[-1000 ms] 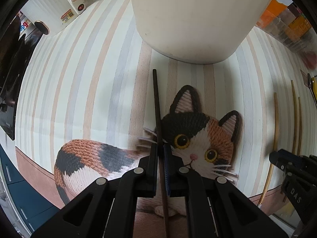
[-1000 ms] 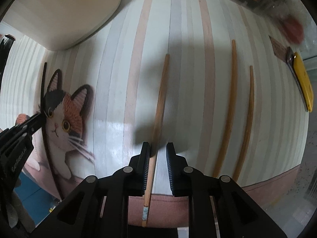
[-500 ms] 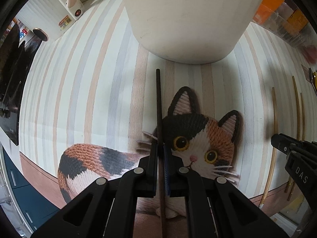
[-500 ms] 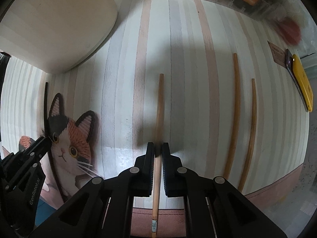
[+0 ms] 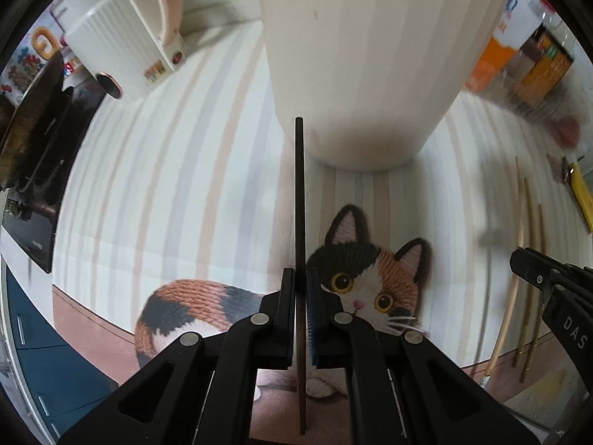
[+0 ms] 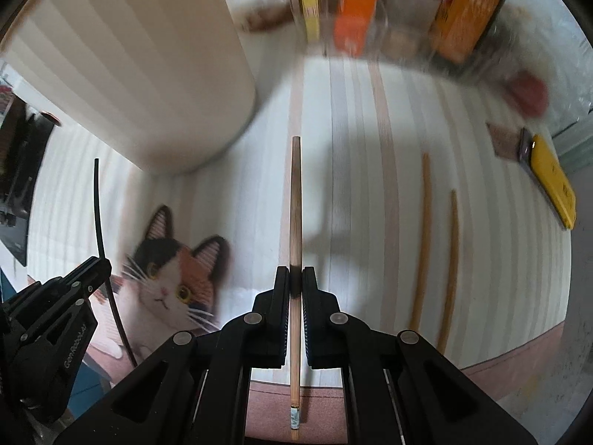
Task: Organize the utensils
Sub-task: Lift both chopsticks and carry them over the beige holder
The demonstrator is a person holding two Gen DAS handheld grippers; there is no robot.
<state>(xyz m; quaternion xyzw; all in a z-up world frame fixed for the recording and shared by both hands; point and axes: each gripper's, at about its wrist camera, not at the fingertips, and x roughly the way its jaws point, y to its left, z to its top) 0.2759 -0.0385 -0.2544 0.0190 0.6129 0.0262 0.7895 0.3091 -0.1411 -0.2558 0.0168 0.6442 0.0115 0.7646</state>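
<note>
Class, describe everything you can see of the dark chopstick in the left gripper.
The dark chopstick is a thin, straight, near-black rod, browner toward its rear end; the material looks like lacquered wood, though I cannot be sure. The left gripper is shut on it partway along, so its front part juts ahead toward the cream container and its rear part runs back between the gripper's arms. It appears raised above the cat mat. In the right wrist view it shows as a dark curved line.
</note>
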